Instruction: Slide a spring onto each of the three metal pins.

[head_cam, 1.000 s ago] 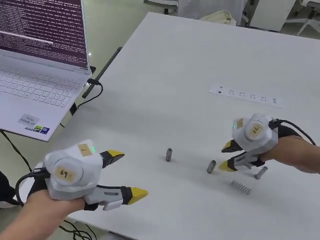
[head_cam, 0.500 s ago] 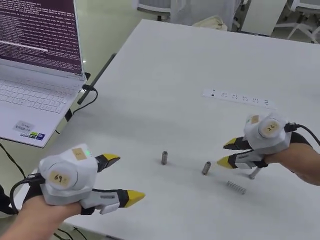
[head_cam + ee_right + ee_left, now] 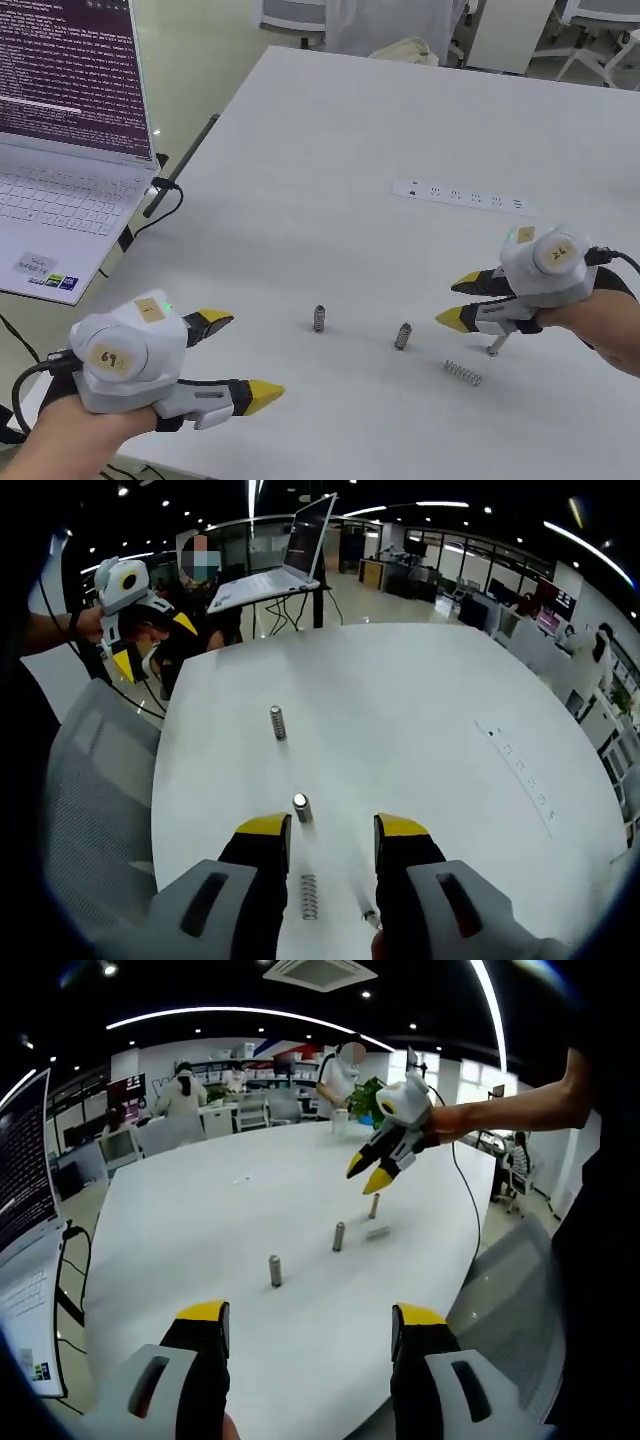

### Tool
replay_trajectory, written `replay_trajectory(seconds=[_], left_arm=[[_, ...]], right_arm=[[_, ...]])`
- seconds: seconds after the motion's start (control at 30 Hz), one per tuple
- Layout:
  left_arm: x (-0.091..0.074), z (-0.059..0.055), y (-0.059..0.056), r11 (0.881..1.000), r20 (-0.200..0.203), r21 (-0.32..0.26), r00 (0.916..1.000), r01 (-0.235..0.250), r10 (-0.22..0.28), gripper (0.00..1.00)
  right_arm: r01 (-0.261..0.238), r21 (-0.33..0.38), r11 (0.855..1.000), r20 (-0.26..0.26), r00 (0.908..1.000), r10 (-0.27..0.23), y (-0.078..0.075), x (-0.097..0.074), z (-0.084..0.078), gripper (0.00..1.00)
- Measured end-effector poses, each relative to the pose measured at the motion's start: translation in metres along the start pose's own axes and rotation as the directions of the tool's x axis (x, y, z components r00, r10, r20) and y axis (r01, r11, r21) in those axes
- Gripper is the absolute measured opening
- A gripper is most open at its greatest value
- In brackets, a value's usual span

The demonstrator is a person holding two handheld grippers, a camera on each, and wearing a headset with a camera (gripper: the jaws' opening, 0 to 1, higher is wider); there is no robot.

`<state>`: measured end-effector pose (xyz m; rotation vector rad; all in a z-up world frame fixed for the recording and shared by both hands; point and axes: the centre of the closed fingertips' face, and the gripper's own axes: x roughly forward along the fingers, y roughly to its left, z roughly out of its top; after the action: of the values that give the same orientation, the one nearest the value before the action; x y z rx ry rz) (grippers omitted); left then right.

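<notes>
Pins (image 3: 402, 336) stand in a loose row toward the 6 o'clock edge of the white surface (image 3: 330, 150) in the head view. An open laptop (image 3: 60, 190) with a text-filled screen sits at 9 o'clock. The left gripper (image 3: 247, 355) is held at 7 o'clock, its yellow-tipped jaws released and spread wide with nothing between them; its own view looks across the surface at the row. The right gripper (image 3: 452, 300) hovers at 3 o'clock, jaws likewise released and empty, pointing toward 9 o'clock just above the row's right end. A white power strip (image 3: 455, 195) lies flat at 1 o'clock from the row, well apart from it. The first pin (image 3: 319, 318) stands upright and spring-wrapped, and the second pin (image 3: 402, 336), at 3 o'clock from it, is spring-wrapped too. The third pin (image 3: 493, 345) is thin and looks bare; it shows just under the right gripper, partly hidden, and I cannot tell whether it stands straight or leans. A loose spring (image 3: 461, 373) lies on its side at 5 o'clock from the second pin, near the third pin, touching neither.
</notes>
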<state>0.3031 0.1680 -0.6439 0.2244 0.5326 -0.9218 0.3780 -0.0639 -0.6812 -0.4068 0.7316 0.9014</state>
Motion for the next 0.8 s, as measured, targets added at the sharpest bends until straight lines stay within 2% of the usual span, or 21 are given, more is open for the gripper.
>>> replay_trajectory(seconds=[0.27,0.47,0.8], left_arm=[[0.004,0.003,0.002,1.0,-0.002,0.006,1.0,0.005,-0.005,0.62],[0.008,0.008,0.001,1.0,0.0,0.014,0.9999,0.014,-0.014,0.62],[0.014,0.013,-0.001,0.999,0.001,0.024,0.9996,0.028,-0.028,0.63]], right_arm=[[0.036,0.069,0.997,0.057,0.9975,-0.04,0.001,-0.015,-0.007,0.33],[0.054,0.112,0.992,0.077,0.995,-0.063,0.003,-0.027,-0.015,0.38],[0.094,0.191,0.977,0.117,0.9862,-0.118,0.007,-0.048,-0.029,0.46]])
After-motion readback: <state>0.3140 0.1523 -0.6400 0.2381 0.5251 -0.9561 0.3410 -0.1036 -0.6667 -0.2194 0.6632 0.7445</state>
